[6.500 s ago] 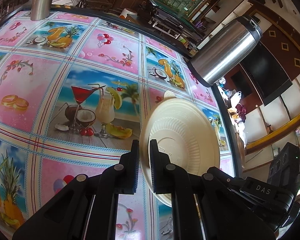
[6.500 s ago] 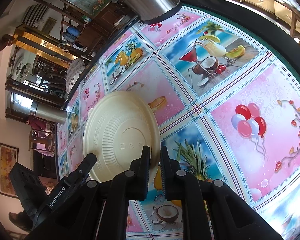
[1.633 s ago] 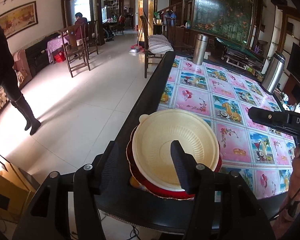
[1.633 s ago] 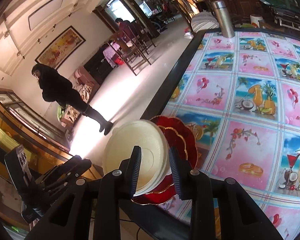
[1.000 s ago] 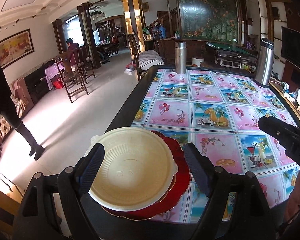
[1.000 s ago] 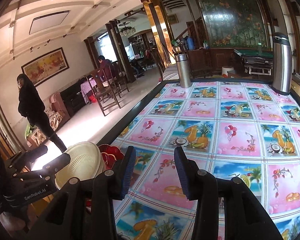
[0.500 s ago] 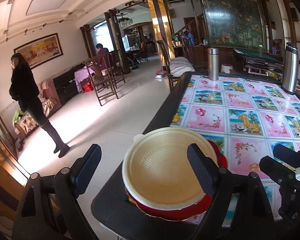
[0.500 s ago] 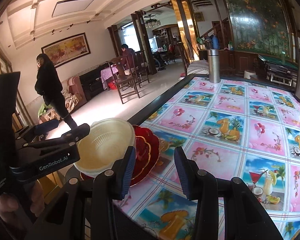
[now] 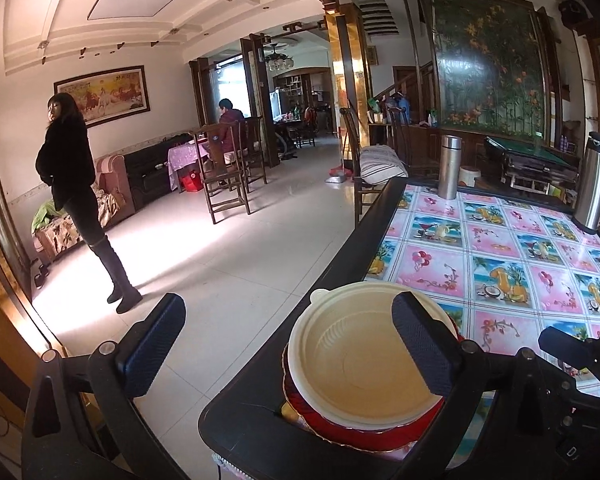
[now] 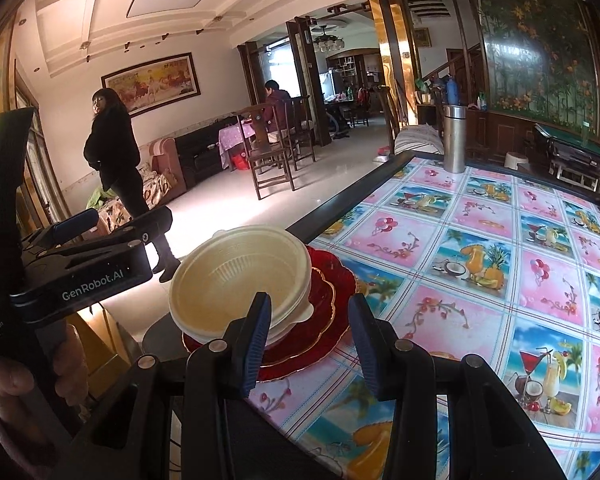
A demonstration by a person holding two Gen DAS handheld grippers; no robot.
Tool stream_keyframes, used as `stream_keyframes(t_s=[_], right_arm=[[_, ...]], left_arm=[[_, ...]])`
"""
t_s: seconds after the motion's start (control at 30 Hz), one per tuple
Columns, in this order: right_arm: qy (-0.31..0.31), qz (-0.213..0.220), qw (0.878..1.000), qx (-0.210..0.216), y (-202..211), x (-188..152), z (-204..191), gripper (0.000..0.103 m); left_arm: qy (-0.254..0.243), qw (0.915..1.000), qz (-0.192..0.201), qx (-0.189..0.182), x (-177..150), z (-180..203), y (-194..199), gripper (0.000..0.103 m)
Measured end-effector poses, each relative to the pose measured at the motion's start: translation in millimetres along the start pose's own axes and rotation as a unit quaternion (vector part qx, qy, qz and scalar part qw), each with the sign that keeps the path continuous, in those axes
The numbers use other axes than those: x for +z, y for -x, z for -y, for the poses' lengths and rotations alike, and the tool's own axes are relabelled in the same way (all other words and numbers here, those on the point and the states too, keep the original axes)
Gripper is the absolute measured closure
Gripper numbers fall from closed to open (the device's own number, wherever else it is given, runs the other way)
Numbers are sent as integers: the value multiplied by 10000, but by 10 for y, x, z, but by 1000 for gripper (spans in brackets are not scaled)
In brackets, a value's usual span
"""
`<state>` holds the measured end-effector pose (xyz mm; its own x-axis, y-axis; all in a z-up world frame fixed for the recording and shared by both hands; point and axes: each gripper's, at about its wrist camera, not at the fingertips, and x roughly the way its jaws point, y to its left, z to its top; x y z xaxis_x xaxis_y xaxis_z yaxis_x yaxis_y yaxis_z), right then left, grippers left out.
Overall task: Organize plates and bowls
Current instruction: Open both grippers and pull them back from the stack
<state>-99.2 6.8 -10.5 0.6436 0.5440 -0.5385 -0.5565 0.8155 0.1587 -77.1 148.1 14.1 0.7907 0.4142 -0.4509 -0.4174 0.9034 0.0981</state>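
Observation:
A cream disposable bowl [image 9: 360,364] sits stacked on red gold-rimmed plates [image 9: 364,438] at the table's near left corner. It also shows in the right wrist view [image 10: 236,280], on the red plates [image 10: 320,320]. My left gripper [image 9: 288,344] is open wide and empty, pulled back, its right finger over the bowl's rim. My right gripper [image 10: 308,336] is open and empty, just behind the stack. The left gripper's body [image 10: 84,268] shows at the left of the right wrist view.
The table [image 10: 480,280] has a colourful fruit-and-drink patterned cloth and a black edge [image 9: 340,256]. A steel flask [image 9: 448,166] and a steel jug [image 9: 590,188] stand at the far end. A woman in black [image 9: 76,200] stands on the tiled floor, with wooden chairs [image 9: 228,184] beyond.
Both grippers carried cream bowls to the corner, set them on the red plates and opened. Over the last second both have backed away a little; the stack stays put.

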Motion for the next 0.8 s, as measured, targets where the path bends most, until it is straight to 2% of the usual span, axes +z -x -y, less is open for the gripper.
stream_keyframes(t_s=[0.37, 0.8], right_arm=[[53, -5, 10000, 50, -31, 38, -49, 60], [153, -13, 9998, 137, -84, 65, -135, 60]], left_arm=[[119, 9999, -69, 89, 8, -75, -25, 0], [-43, 9999, -133, -15, -23, -17, -34, 0]])
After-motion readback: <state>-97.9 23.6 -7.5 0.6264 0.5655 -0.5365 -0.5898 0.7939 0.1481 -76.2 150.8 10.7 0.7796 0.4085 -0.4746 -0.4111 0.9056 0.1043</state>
